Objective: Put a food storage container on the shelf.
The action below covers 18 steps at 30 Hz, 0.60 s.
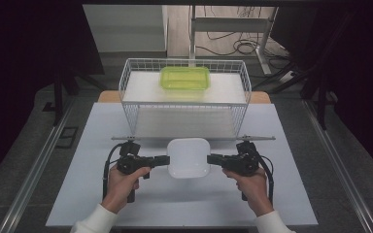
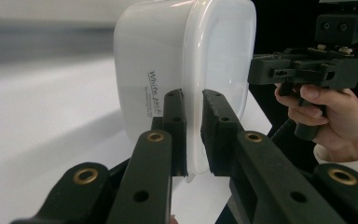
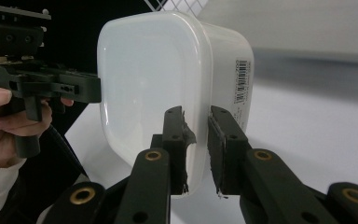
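Observation:
A white plastic lidded container (image 1: pixel 189 158) is held above the white table (image 1: pixel 92 145), between both grippers. My left gripper (image 1: pixel 164 160) is shut on its left rim; in the left gripper view the jaws clamp the lid edge of the container (image 2: pixel 186 70). My right gripper (image 1: pixel 212 158) is shut on the right rim, its jaws pinching the edge of the container (image 3: pixel 168 70) in the right gripper view. A green lidded container (image 1: pixel 185 78) sits on top of the white wire rack (image 1: pixel 126 82) behind.
The wire rack stands at the back middle of the table, with an open shelf space under its top. Table edges lie left and right, with dark floor and metal rails beyond. Cables lie on the floor at the far back.

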Each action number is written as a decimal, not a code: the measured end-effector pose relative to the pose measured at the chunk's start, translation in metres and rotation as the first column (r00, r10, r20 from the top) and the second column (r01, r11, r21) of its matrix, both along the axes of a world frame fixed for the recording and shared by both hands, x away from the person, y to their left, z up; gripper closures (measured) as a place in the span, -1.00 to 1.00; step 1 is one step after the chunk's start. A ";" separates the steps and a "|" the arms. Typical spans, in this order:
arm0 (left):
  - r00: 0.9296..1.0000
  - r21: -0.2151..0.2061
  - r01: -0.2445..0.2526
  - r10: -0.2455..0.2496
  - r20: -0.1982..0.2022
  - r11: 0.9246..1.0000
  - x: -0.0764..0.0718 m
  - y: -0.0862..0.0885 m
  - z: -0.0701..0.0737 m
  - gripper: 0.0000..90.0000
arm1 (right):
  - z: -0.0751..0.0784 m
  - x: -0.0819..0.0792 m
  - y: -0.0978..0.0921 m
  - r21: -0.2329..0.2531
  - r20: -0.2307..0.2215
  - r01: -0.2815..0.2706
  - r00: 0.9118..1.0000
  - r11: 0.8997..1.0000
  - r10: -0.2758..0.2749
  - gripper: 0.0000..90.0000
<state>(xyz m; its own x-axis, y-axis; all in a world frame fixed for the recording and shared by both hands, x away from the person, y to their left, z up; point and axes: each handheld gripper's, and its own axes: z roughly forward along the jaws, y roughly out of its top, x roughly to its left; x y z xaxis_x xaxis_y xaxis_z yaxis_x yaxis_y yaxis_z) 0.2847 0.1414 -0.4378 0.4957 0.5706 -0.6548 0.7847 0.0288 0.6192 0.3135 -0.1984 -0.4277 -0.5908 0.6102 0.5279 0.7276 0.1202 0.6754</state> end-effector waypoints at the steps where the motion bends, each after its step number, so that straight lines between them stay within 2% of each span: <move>1: 1.000 0.002 0.000 0.000 0.006 1.000 0.001 0.000 0.003 0.80 | 0.004 0.000 0.000 -0.001 0.012 0.001 1.000 1.000 -0.001 0.71; 9: 0.999 0.005 -0.002 0.002 0.042 1.000 0.010 0.001 0.027 0.79 | 0.029 0.006 0.000 0.013 0.056 -0.005 0.998 1.000 0.004 0.71; 18: 0.998 -0.001 0.000 0.000 0.066 1.000 0.017 0.001 0.048 0.79 | 0.049 0.011 -0.001 0.026 0.078 -0.003 0.997 1.000 0.001 0.71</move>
<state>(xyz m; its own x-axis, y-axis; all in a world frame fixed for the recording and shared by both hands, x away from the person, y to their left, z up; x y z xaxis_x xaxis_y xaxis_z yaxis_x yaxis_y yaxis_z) 0.3017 0.1426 -0.3899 0.5376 0.5701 -0.6213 0.7423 0.0296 0.6695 0.3240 -0.1994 -0.3785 -0.6319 0.5954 0.4961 0.6724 0.1028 0.7330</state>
